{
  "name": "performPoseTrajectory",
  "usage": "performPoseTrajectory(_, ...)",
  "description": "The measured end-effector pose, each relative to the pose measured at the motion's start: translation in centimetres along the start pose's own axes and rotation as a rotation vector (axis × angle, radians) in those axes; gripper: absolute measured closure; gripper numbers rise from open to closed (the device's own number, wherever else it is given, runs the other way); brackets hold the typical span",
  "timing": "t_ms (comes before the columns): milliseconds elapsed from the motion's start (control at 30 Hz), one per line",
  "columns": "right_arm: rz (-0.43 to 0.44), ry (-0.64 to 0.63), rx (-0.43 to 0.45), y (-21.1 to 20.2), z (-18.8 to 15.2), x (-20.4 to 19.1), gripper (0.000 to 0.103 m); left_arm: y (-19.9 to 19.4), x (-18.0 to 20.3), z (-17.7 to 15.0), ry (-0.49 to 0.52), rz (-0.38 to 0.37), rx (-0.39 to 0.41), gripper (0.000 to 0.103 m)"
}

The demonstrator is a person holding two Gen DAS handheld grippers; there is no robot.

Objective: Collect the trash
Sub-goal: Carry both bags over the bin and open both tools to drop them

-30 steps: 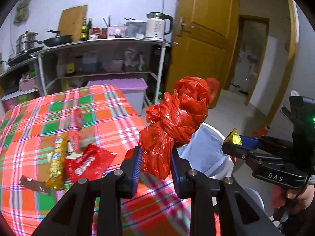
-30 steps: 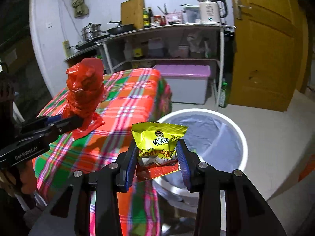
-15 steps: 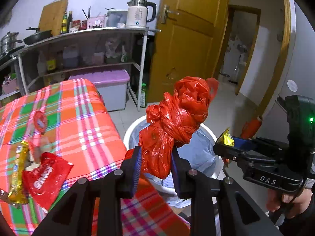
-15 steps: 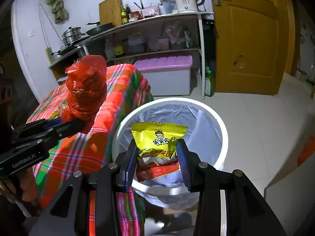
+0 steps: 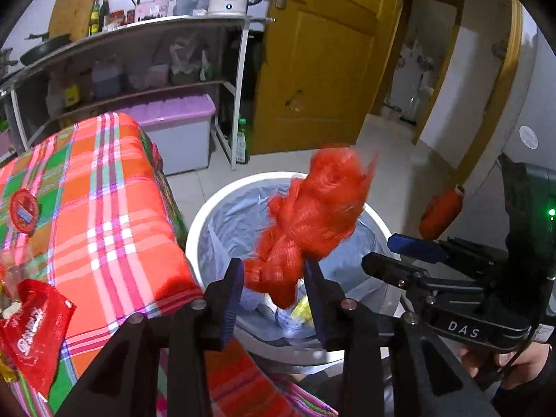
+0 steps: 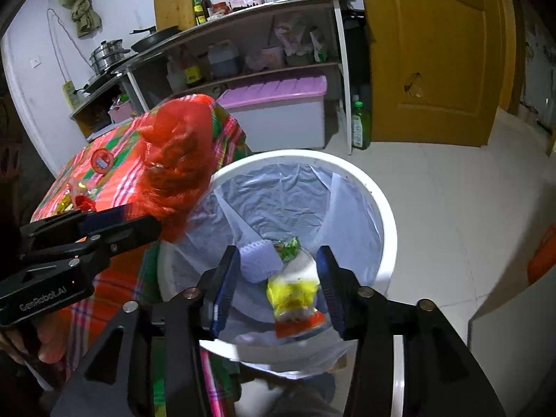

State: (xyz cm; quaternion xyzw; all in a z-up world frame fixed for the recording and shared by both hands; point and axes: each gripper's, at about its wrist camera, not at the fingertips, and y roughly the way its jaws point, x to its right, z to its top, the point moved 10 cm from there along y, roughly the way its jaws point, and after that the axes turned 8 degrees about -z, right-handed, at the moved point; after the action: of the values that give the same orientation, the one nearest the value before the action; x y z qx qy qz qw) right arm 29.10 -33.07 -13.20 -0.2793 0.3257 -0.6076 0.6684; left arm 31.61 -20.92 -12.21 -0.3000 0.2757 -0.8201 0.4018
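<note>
Motion blur smears both pieces of trash. Left gripper (image 5: 274,274) jaws have just been opening; the crumpled red plastic bag (image 5: 312,222) sits loose between them, over the white lined bin (image 6: 378,201). Right gripper (image 6: 278,278) jaws, also just opened, stand spread; the yellow snack packet (image 6: 293,295) is below them inside the bin. Plaid tablecloth (image 5: 104,208) edge lies just beside the rim.

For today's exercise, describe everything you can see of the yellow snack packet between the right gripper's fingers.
The yellow snack packet is a small glossy plastic wrapper, yellow with an orange-red band along its lower edge. It is motion-blurred, so its print cannot be read. It sits in the gap of the right gripper, whose jaws have just been opening; neither pad visibly presses it. Beneath it is the lined white bin.
</note>
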Motion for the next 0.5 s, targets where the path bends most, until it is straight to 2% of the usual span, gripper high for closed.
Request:
performPoseTrajectory(133,-0.003,0.014,-0.001,0.1,-0.1,0.4,0.05,0.4,-0.2,0.0,-0.01,-0.01,-0.001,0.06)
performPoseTrajectory(500,0.008,0.017,0.057,-2.9,0.5,-0.1,0.05,-3.2,-0.1,0.3,-0.03,-0.007,0.089,0.06)
